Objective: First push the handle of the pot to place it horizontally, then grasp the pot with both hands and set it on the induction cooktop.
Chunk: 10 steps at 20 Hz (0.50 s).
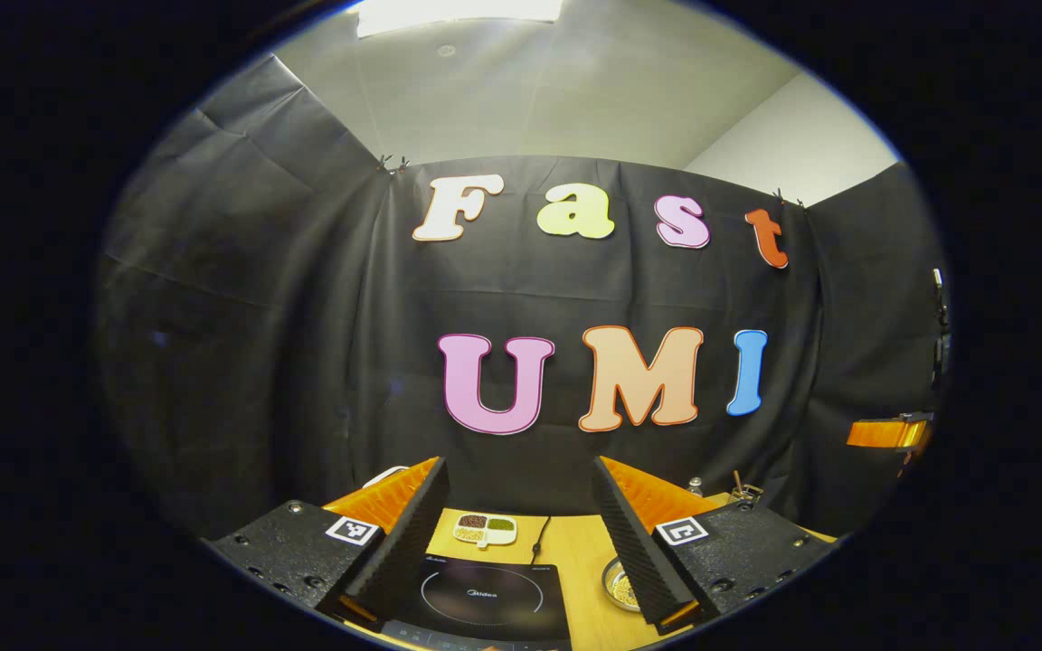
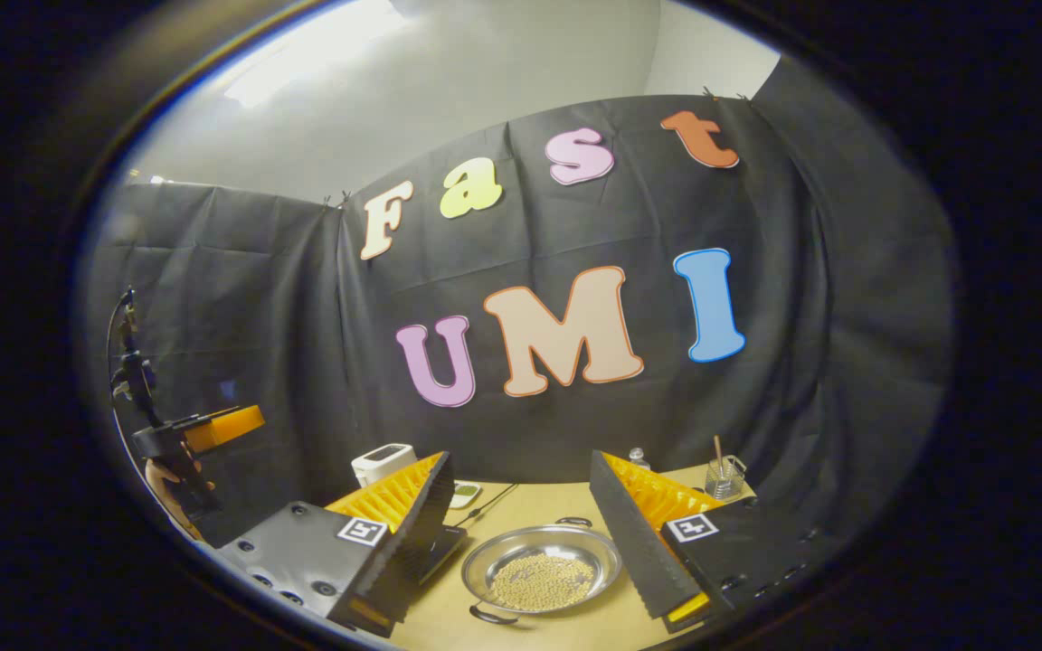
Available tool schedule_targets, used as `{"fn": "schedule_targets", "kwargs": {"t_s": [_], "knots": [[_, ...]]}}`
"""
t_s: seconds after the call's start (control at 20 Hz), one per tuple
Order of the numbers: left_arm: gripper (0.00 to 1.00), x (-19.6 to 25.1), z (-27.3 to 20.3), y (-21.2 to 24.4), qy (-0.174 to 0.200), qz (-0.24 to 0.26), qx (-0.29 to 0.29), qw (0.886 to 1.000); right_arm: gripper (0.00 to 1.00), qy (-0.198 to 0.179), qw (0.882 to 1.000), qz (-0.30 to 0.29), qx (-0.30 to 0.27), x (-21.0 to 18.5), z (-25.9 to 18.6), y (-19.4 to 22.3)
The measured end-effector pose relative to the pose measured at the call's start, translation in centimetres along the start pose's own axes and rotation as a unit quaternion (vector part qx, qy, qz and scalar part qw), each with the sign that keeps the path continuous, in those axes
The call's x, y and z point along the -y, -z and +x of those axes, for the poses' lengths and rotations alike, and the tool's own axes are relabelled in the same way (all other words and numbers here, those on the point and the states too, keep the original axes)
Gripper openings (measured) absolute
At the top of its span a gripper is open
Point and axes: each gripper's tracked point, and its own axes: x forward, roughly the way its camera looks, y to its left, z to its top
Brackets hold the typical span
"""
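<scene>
Both grippers hang high above the wooden table, nothing touched yet. In the right gripper view, the right gripper has its fingers spread wide with nothing between them, and straight ahead between them sits the shallow, shiny steel pot with its small black loop handles, one at the far rim, one at the near-left rim. A layer of small yellowish beans covers its bottom.

Over in the left gripper view, the left gripper is likewise parted and empty, looking down at the black glass induction cooktop; the pot's rim peeks out just beside that gripper's right finger, apart from the cooktop on bare wood. A small white divided dish of beans lies behind the cooktop.

Now the handling: that polished metal will likely be slick and rigid, the thin wall light, but the loose beans shift if it tilts. The handles look like the only sound hold, one per gripper, so they want turning to lie across before a level two-sided lift.
</scene>
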Motion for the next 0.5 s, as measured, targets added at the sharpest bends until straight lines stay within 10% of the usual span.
{"fn": "schedule_targets", "kwargs": {"t_s": [0.5], "knots": [[0.92, 1.4, -0.3, 2.6, 0.023, 0.012, -0.009, 1.0, 0.91, -0.005, 1.0, 0.005, 0.013, -0.9, -1.1, 1.9]]}}
